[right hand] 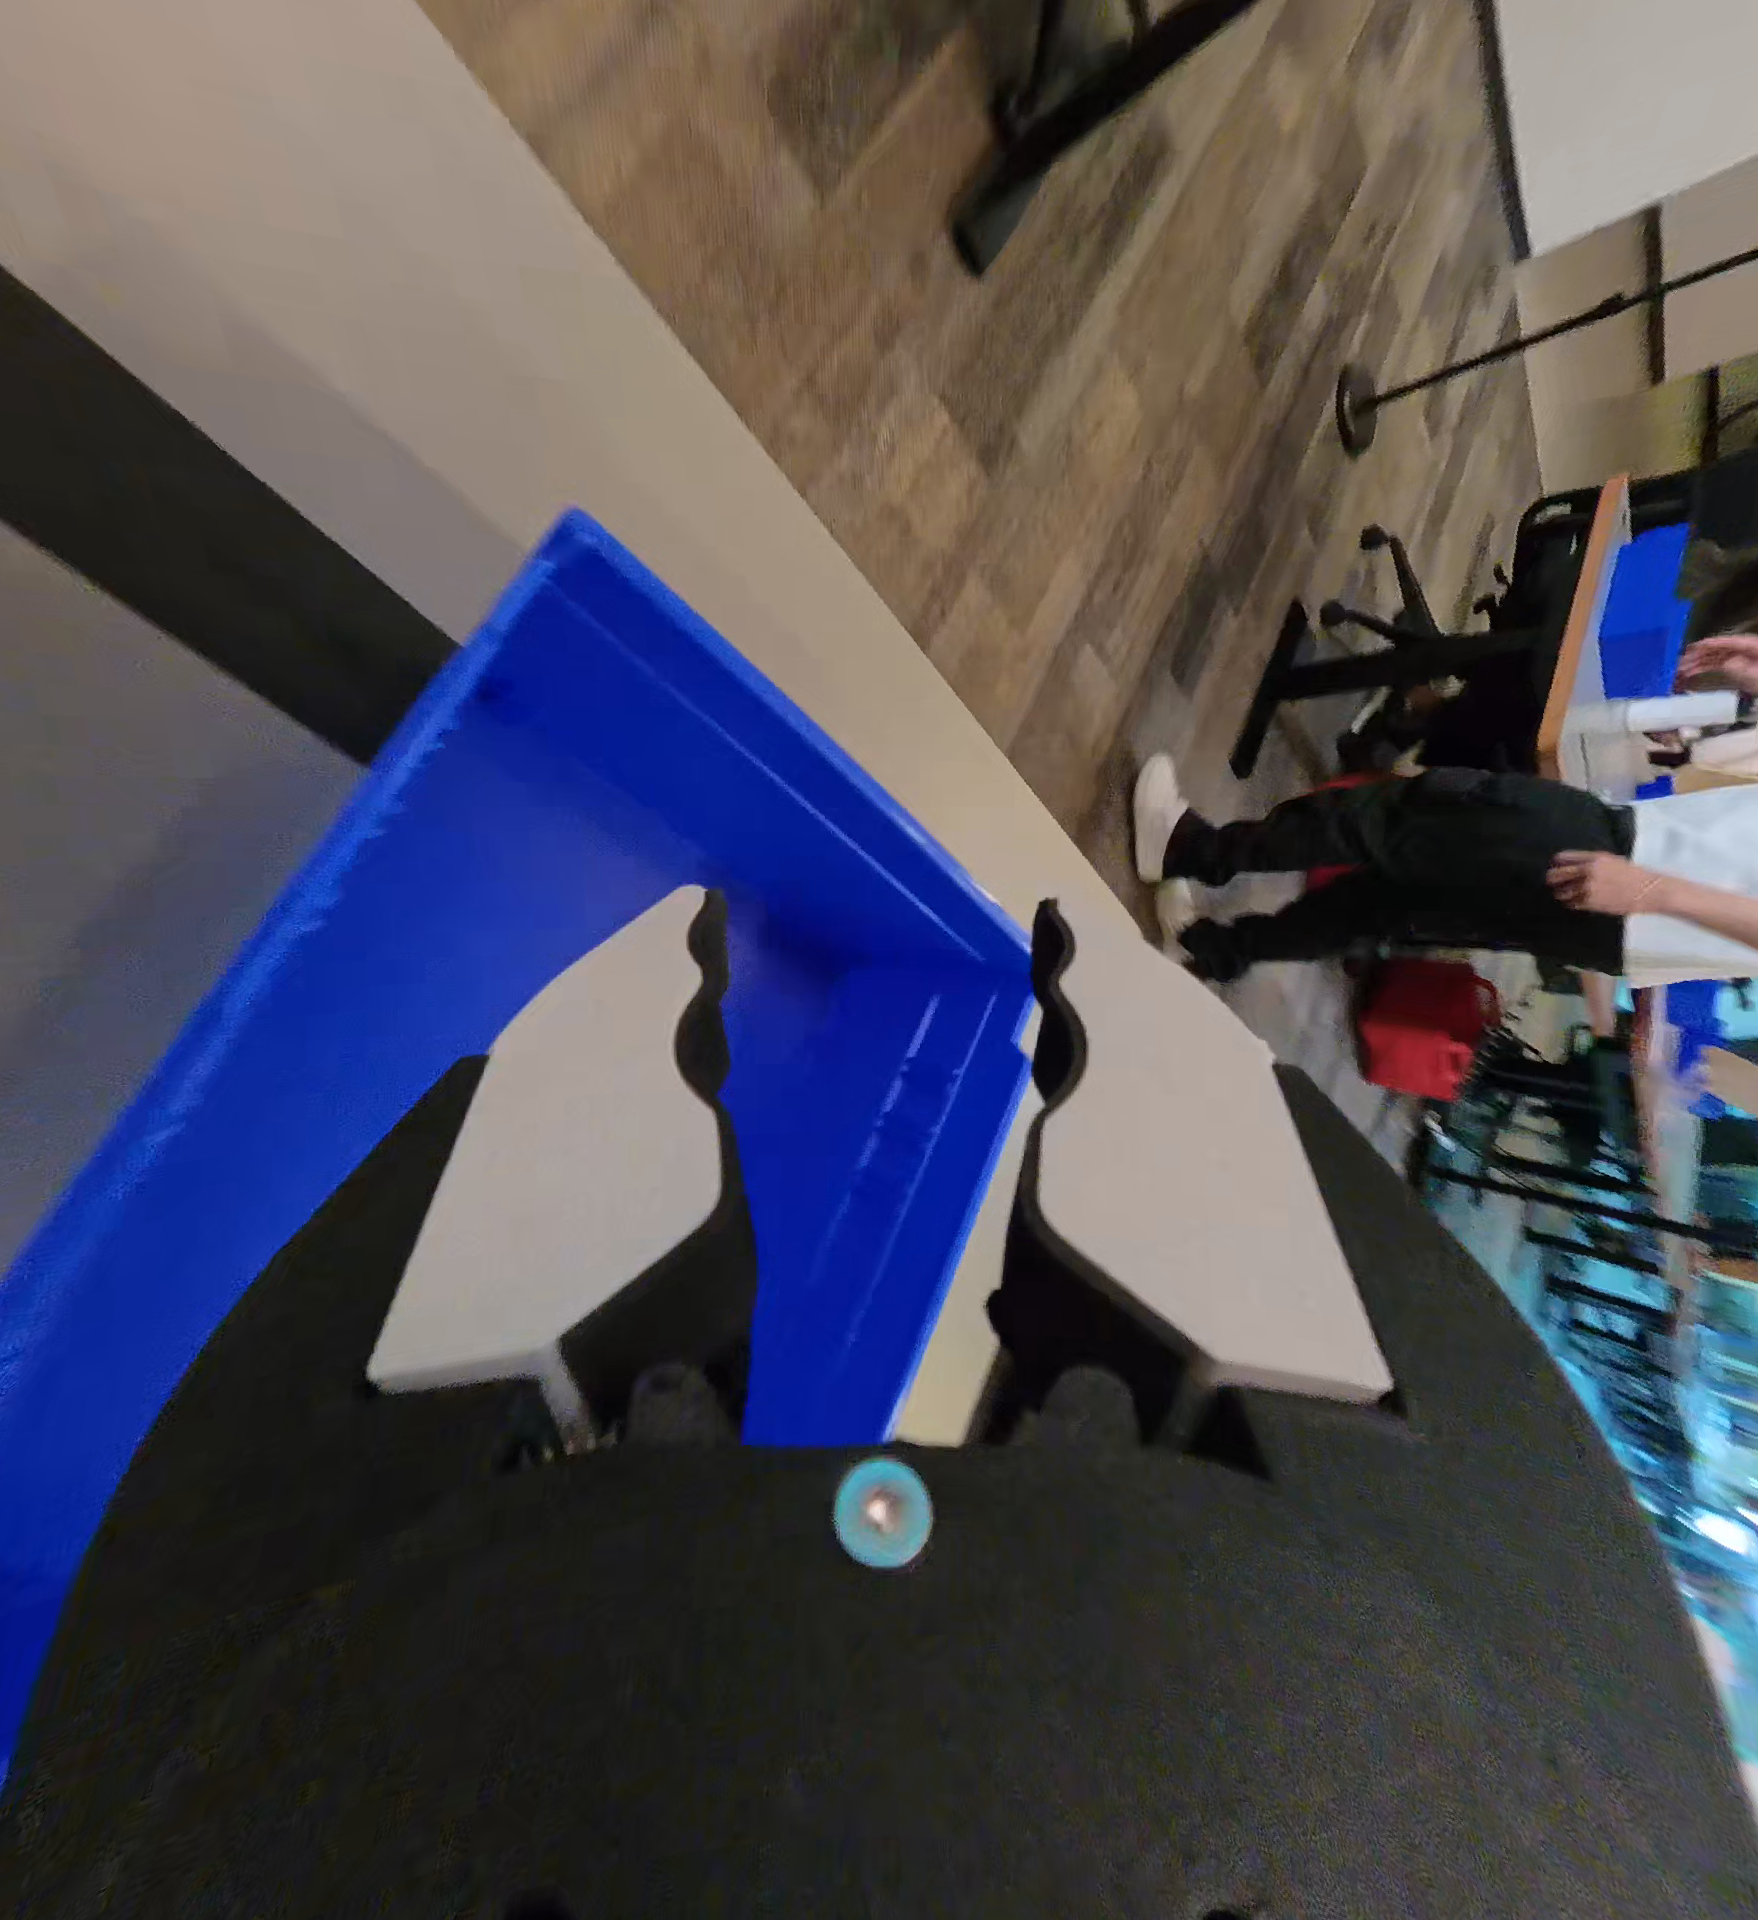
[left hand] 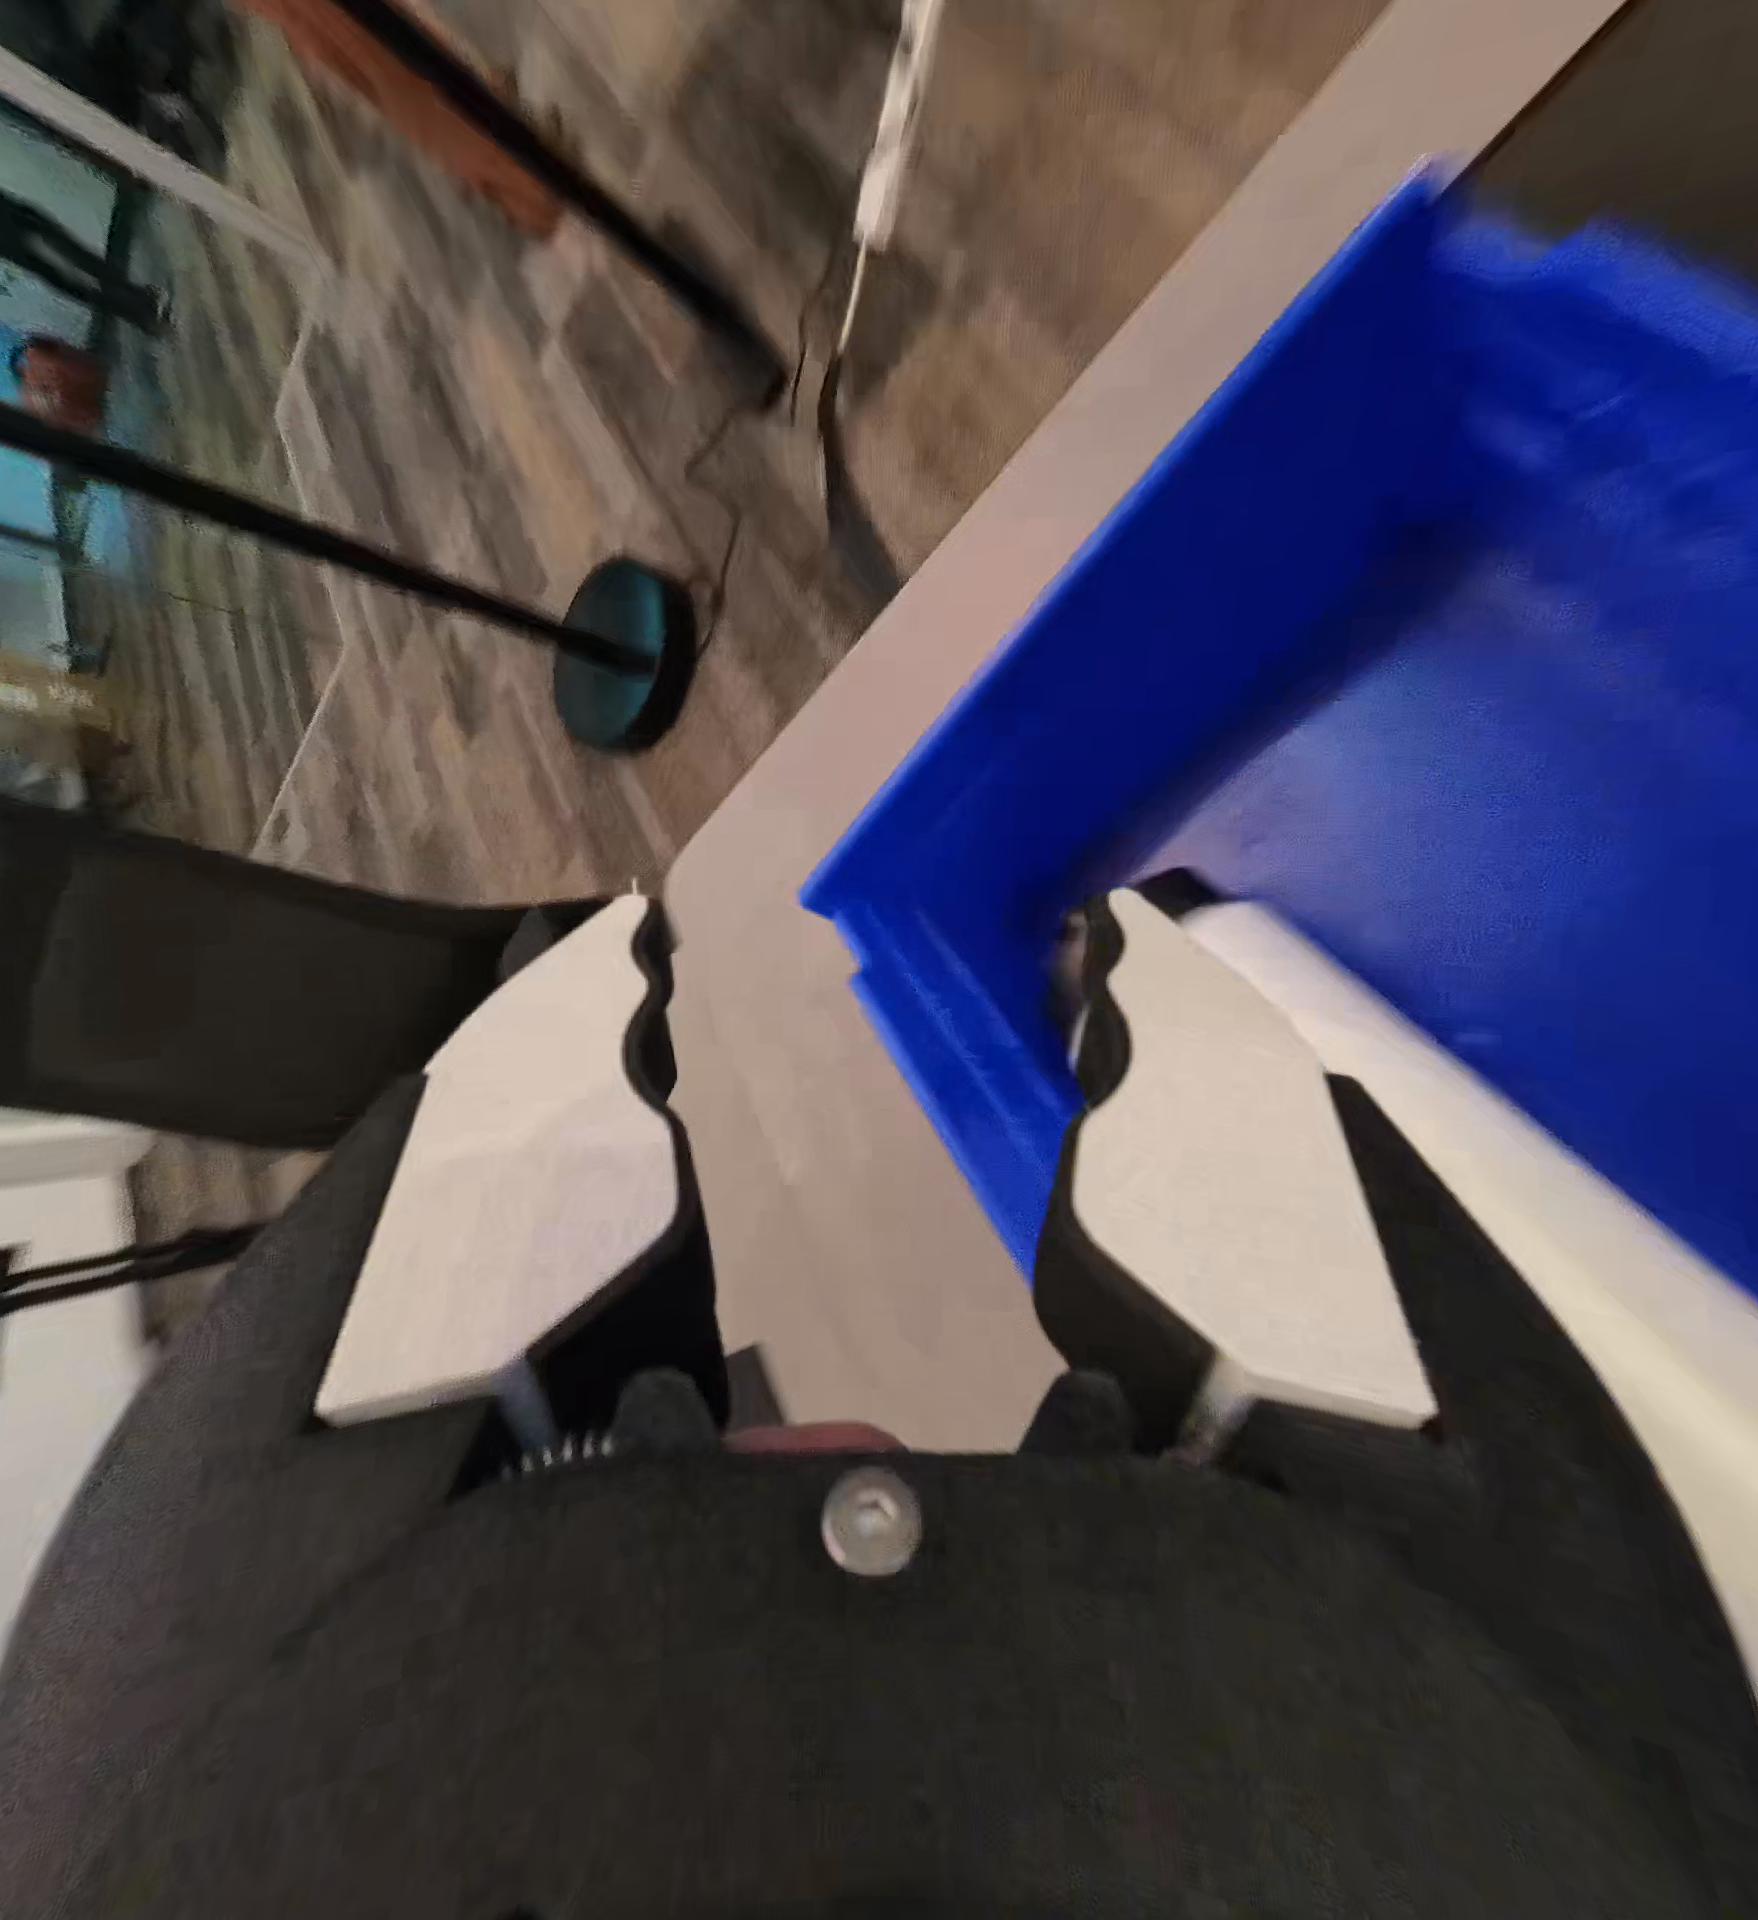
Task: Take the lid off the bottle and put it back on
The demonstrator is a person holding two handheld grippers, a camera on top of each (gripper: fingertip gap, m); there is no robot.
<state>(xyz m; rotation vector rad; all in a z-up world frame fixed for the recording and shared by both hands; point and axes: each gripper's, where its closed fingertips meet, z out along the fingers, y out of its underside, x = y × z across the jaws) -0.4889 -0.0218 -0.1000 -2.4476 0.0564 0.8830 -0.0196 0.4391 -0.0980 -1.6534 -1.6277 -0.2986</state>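
In the left wrist view: left gripper [left hand: 880,914] released, fingers spread wide with nothing between them, only bare white table [left hand: 958,623] in the gap; blue bin [left hand: 1477,727] off to the right of the claw, its near corner just beside the right finger and its inside smeared by motion blur; a small dark shape [left hand: 1181,888] against something pale just past that fingertip, too blurred to call bottle or lid; beyond the table edge, patterned floor [left hand: 490,364] and the round base of a stand [left hand: 626,665]. In the right wrist view: right gripper [right hand: 880,909] likewise released and empty-handed, fingers apart; same blue bin [right hand: 563,831] ahead and to the left, one corner framed between the fingertips, its walls running back toward the camera; table [right hand: 335,312] under and around it; far off on the floor, a person [right hand: 1426,862] standing beside a red bag [right hand: 1426,1023]. No bottle or lid clearly seen in either view, so neither its place nor its long axis can be told; probably inside the bin, hence to the right of the left claw and left of the right one, both close to its rim; cannot tell which is nearer; task judged not yet begun.
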